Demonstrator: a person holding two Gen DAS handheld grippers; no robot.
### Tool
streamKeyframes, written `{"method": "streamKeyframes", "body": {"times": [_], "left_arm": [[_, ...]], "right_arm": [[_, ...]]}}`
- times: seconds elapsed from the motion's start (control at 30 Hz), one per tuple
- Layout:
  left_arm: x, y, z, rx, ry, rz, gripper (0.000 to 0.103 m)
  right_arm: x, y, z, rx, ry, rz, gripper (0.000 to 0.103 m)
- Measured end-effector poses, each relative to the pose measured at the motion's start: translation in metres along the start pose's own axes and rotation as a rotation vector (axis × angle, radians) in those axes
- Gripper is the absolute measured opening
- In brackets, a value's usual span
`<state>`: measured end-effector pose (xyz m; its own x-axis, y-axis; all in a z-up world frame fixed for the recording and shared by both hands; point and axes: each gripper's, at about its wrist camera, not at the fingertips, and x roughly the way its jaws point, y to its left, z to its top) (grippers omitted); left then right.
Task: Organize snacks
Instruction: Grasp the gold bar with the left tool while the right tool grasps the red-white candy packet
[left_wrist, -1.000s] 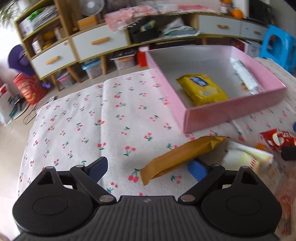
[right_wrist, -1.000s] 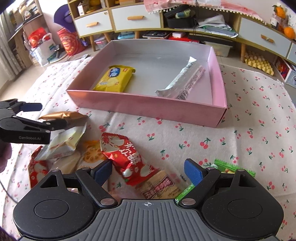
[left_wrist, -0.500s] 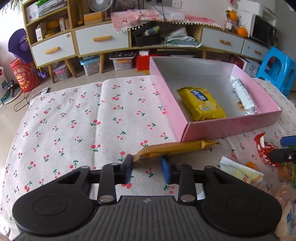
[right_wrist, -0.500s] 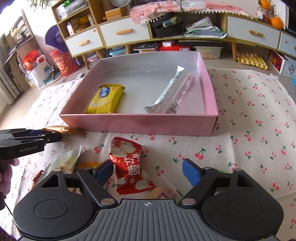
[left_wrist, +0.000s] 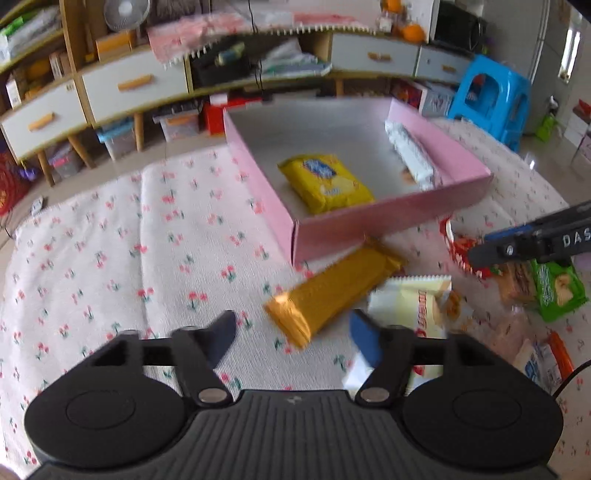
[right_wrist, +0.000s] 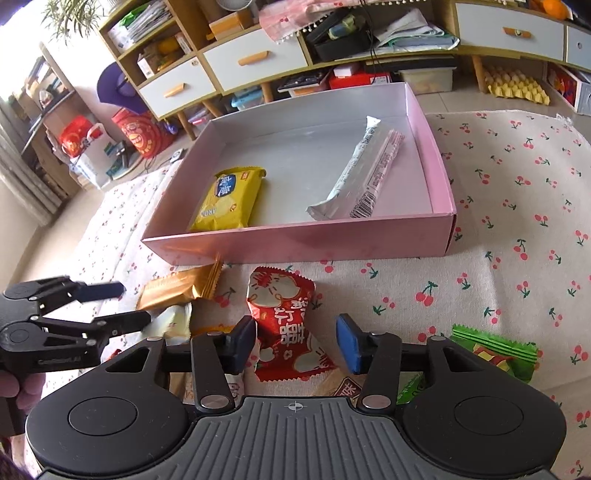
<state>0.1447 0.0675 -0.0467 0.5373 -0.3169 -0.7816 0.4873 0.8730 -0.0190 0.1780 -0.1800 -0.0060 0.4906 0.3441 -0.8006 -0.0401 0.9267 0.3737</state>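
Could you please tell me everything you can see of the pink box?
The pink box is a shallow, open rectangular tray, seemingly glossy card, pink outside and silvery grey inside. It sits flat on the cherry-print cloth. Inside lie a yellow packet and a long white packet, apart. A gold bar reaches its near corner.

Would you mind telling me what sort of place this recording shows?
Most likely a lived-in home living room: a cluttered wooden sideboard with white drawers along the wall, a blue plastic stool on the floor, and a cherry-print cloth under a shallow pink cardboard box.
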Motion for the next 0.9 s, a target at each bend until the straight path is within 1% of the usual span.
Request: {"method": "streamKeyframes", "body": {"times": [0.07, 0.1, 0.2, 0.27, 0.33, 0.47, 0.53, 0.57, 0.6, 0.63, 0.67, 0.7, 0.8, 0.9], "left_arm": [[0.003, -0.001, 0.003, -0.013, -0.008, -0.005, 0.070], [0.006, -0.005, 0.003, -0.006, -0.009, -0.001, 0.071], [0.013, -0.017, 0.006, 0.030, -0.032, 0.044, 0.070], [0.017, -0.019, 0.010, 0.021, -0.042, 0.065, 0.069], [0.022, -0.019, 0.012, 0.000, -0.031, 0.060, 0.066], [0.027, -0.021, 0.009, 0.005, -0.005, 0.054, 0.065], [0.025, -0.021, 0.008, 0.006, 0.000, 0.052, 0.062], [0.024, -0.019, 0.008, 0.000, 0.006, 0.040, 0.059], [0.023, -0.019, 0.008, -0.007, 0.011, 0.027, 0.055], [0.022, -0.018, 0.007, -0.008, 0.013, 0.018, 0.051], [0.021, -0.020, 0.007, -0.002, 0.017, 0.012, 0.049], [0.020, -0.020, 0.007, 0.001, 0.022, 0.000, 0.044], [0.016, -0.021, 0.007, -0.005, 0.041, -0.056, 0.033], [0.013, -0.022, 0.007, 0.012, 0.059, -0.101, 0.029]], "right_arm": [[0.001, 0.000, 0.000, 0.004, 0.001, 0.003, 0.049], [0.001, 0.000, 0.000, 0.004, 0.001, 0.005, 0.053], [0.002, 0.004, -0.002, -0.015, 0.003, 0.014, 0.061], [0.003, 0.007, -0.003, -0.031, 0.004, 0.010, 0.063], [0.005, 0.010, -0.005, -0.038, 0.005, 0.002, 0.063], [0.008, 0.014, -0.006, -0.053, 0.003, -0.035, 0.062], [0.010, 0.015, -0.006, -0.063, 0.012, -0.069, 0.053], [0.010, 0.014, -0.006, -0.062, 0.015, -0.080, 0.045], [0.010, 0.013, -0.005, -0.053, 0.011, -0.080, 0.035], [0.009, 0.011, -0.004, -0.040, 0.010, -0.070, 0.032], [0.007, 0.010, -0.003, -0.025, 0.011, -0.070, 0.032], [0.007, 0.010, -0.002, -0.018, 0.009, -0.078, 0.032], [0.003, 0.009, 0.000, -0.012, 0.004, -0.114, 0.032], [-0.001, 0.002, 0.002, 0.019, -0.005, -0.109, 0.032]]}}
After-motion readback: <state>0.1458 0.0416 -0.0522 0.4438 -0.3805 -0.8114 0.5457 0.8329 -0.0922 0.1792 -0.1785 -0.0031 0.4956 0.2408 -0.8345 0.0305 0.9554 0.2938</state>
